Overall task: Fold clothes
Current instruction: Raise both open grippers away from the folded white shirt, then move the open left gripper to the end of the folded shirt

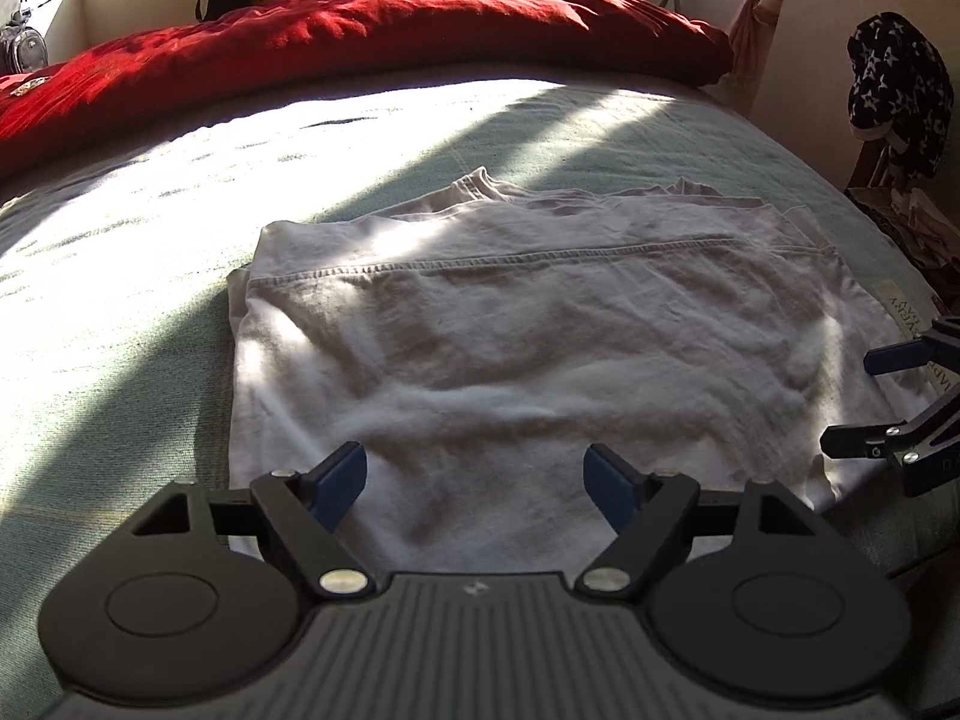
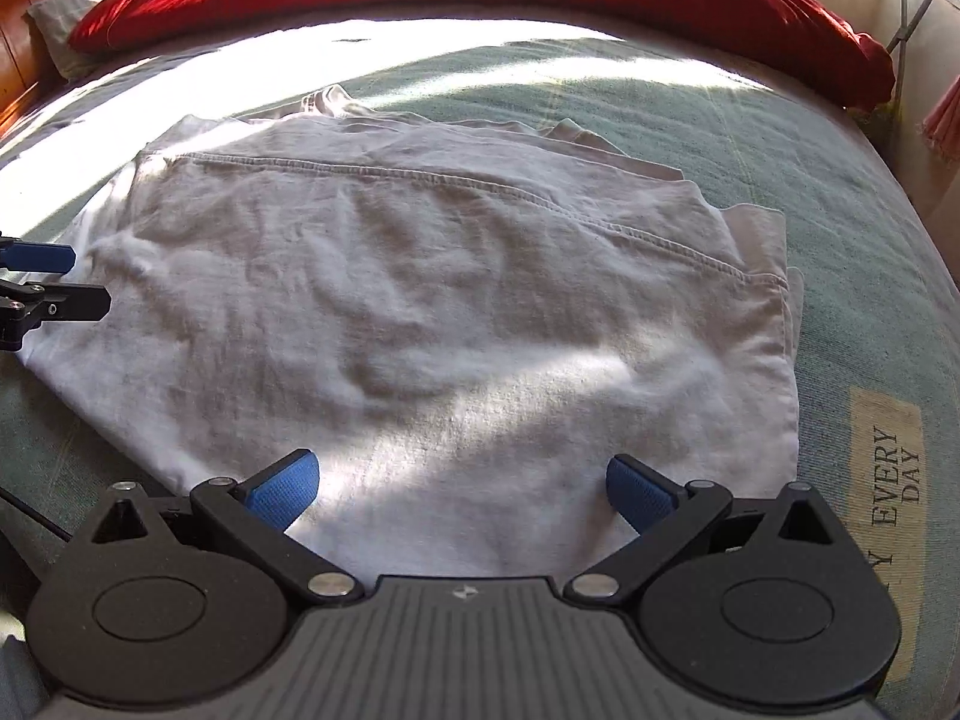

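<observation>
The white cotton T-shirt (image 1: 516, 336) lies folded flat on the pale green woven bedspread (image 1: 120, 252), its stitched hem running across the upper layer and a further layer of the same fabric showing along the far edge. Strips of sunlight cross both cloth and bedspread.

The left gripper (image 1: 477, 480) – black linkage arms with blue pads – hangs over the near edge of the shirt. Its jaws stand wide apart; nothing lies between the pads, and they do not press on the fabric.

The right gripper (image 2: 462, 489) hangs over the near edge of the same shirt, towards its right side. Its jaws are likewise spread wide, with no cloth pinched.

A rumpled red quilt (image 1: 360, 48) is bunched along the far side of the bed. A beige printed label (image 2: 888, 480) on the bedspread – reading "EVERY DAY" – sits just beside the shirt's right edge.
</observation>
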Demonstrator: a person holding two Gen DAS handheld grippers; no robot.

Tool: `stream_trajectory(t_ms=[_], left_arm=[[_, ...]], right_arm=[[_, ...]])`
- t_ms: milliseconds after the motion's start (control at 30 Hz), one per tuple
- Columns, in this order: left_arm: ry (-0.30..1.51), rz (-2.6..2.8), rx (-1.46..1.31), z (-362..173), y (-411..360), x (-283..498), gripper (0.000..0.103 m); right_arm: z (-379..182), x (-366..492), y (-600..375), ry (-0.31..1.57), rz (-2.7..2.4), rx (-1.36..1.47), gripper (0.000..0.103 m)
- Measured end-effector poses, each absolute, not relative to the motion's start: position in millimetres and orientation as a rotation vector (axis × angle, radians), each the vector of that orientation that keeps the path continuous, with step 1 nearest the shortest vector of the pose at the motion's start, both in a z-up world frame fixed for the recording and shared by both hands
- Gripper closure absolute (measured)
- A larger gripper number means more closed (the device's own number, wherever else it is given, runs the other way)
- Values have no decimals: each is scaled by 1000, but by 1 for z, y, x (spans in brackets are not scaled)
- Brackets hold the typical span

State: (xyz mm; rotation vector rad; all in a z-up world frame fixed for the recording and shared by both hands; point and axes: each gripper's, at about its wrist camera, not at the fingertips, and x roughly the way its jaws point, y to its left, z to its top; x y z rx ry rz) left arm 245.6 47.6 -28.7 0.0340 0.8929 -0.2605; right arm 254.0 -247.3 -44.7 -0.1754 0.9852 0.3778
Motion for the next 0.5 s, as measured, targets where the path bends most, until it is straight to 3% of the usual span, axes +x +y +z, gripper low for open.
stream_trajectory(t_ms=[200, 500], left_arm=[[901, -354, 88, -45, 31, 230, 19], [696, -322, 34, -54, 32, 189, 16]], right_arm=[[-46, 255, -247, 888, 407, -171, 0], [-75, 215, -251, 712, 379, -159, 0]])
